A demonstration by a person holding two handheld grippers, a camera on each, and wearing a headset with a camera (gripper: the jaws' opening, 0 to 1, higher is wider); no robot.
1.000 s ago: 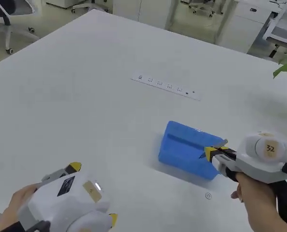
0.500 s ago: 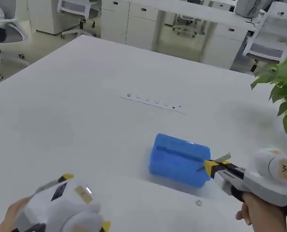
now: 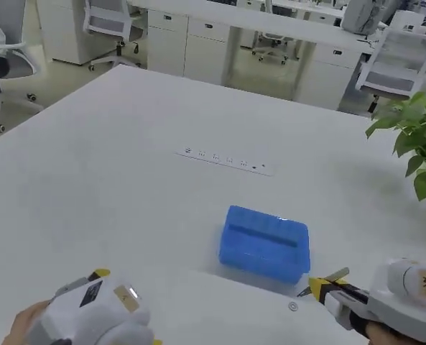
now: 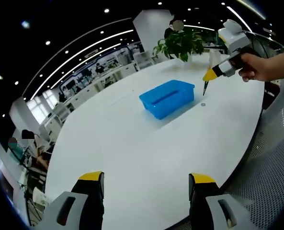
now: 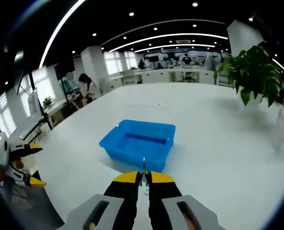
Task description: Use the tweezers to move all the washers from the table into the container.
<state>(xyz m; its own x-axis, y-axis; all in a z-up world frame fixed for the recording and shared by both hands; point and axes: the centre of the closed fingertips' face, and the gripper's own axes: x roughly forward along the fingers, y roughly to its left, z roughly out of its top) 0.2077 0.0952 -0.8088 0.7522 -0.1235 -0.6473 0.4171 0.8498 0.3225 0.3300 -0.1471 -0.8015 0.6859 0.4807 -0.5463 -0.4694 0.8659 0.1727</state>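
Gripped thin metal tweezers (image 3: 326,279) in the shut-tight right claw (image 5: 143,178), tips near a tiny round metal washer (image 3: 292,307) lying flat on the white table (image 3: 126,215) beside the blue plastic container (image 3: 259,260), left claw (image 4: 144,184) wide and empty; washer likely light, slippery, best pinched at its rim.

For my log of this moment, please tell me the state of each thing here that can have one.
Container: upright, open on top.
Washer: flat on the table, outside the container.
Tweezers: held, tips pointing down near the washer.
Right gripper: jaws shut on the tweezers.
Left gripper: jaws open, empty.
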